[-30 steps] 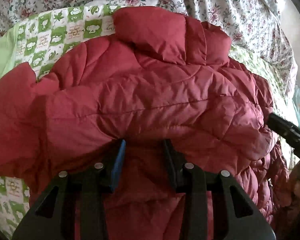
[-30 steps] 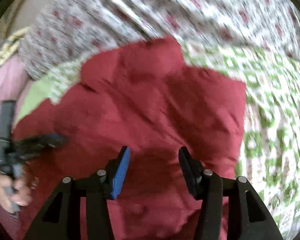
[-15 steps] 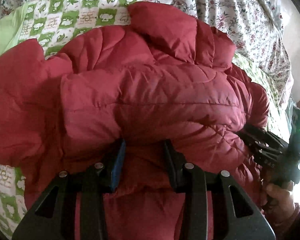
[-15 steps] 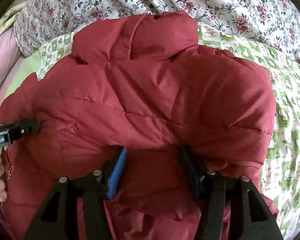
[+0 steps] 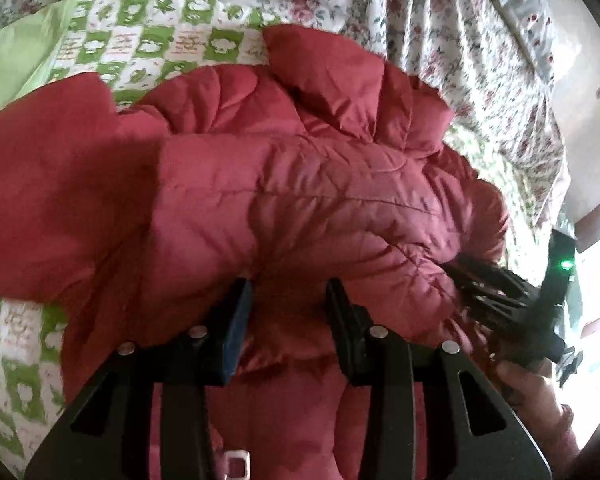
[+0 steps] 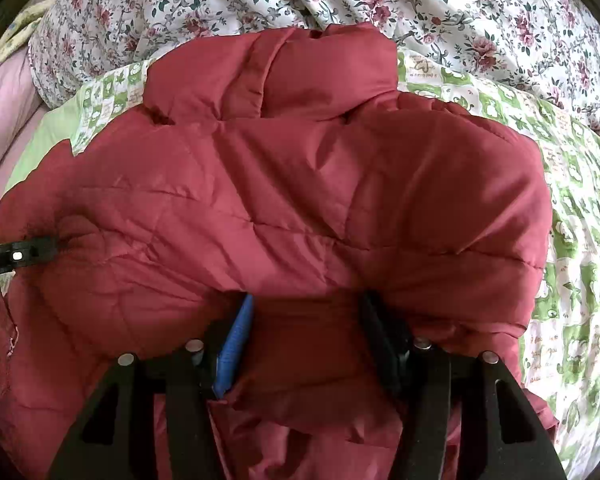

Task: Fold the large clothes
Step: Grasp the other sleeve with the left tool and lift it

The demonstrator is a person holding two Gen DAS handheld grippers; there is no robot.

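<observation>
Left wrist view: the left gripper (image 5: 288, 292) pinches a thick fold of the red quilted jacket (image 5: 300, 200); padded fabric fills the gap between its fingers (image 5: 236, 320) and bulges over their tips. The jacket lies on the green-and-white checked quilt (image 5: 148, 44), which covers the bed below the floral sheet (image 5: 440, 32). The collar (image 5: 328, 76) points toward the floral sheet at the bed's far edge. The jacket's long axis runs from the collar toward the camera. One bare strip of quilt shows along the jacket's left side. A white buckle (image 5: 236, 464) sits at the lower edge. At the right, the right gripper (image 5: 484, 288) meets the jacket's side; a hand (image 5: 532, 392) holds its handle.

Right wrist view: the right gripper (image 6: 306, 312) also grips a bunched fold of the jacket (image 6: 300, 200), its jaws set fairly wide on the padding. The collar (image 6: 272, 68) points to the floral sheet (image 6: 460, 12). The left gripper (image 6: 24, 256) touches the jacket's left edge. Quilt (image 6: 572, 240) shows at the right.
</observation>
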